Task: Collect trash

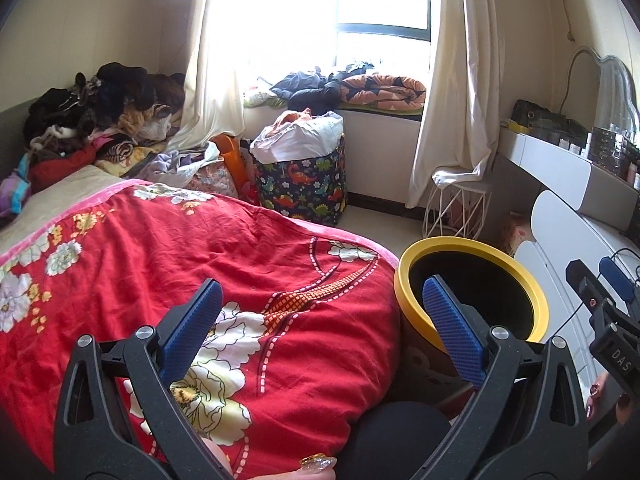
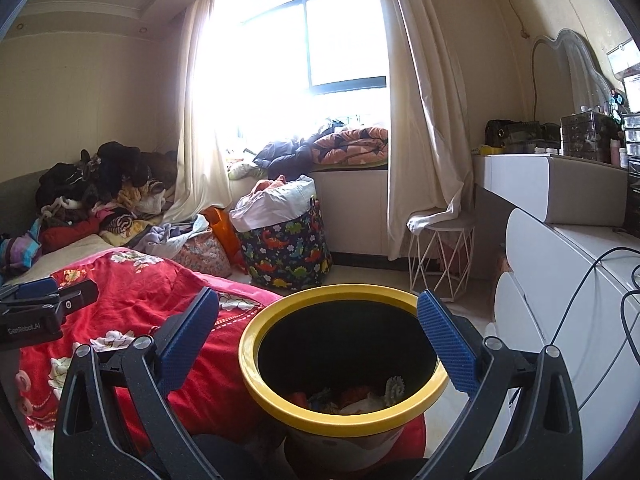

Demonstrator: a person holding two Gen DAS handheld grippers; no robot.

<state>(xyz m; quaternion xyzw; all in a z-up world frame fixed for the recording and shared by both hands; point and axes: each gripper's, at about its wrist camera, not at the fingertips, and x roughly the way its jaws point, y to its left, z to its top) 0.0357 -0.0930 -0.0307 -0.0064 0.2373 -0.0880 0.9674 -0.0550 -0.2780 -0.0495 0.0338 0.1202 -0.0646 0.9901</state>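
A yellow-rimmed trash bin [image 2: 340, 416] stands beside the bed, right in front of my right gripper [image 2: 316, 340], which is open and empty above its mouth. Crumpled trash [image 2: 360, 396] lies at the bottom of the bin. In the left wrist view the same bin [image 1: 404, 276] is at the right, by the bed corner. My left gripper [image 1: 320, 324] is open and empty over the red floral quilt [image 1: 200, 260]. The right gripper's body [image 1: 608, 320] shows at the right edge there; the left gripper's body [image 2: 36, 312] shows at the left in the right wrist view.
A dinosaur-print laundry basket [image 2: 284, 252] full of clothes stands near the window. Piled clothes [image 1: 92, 120] crowd the bed's head. A white wire stool [image 2: 440, 256] and a white dresser [image 2: 560, 280] with cables line the right side.
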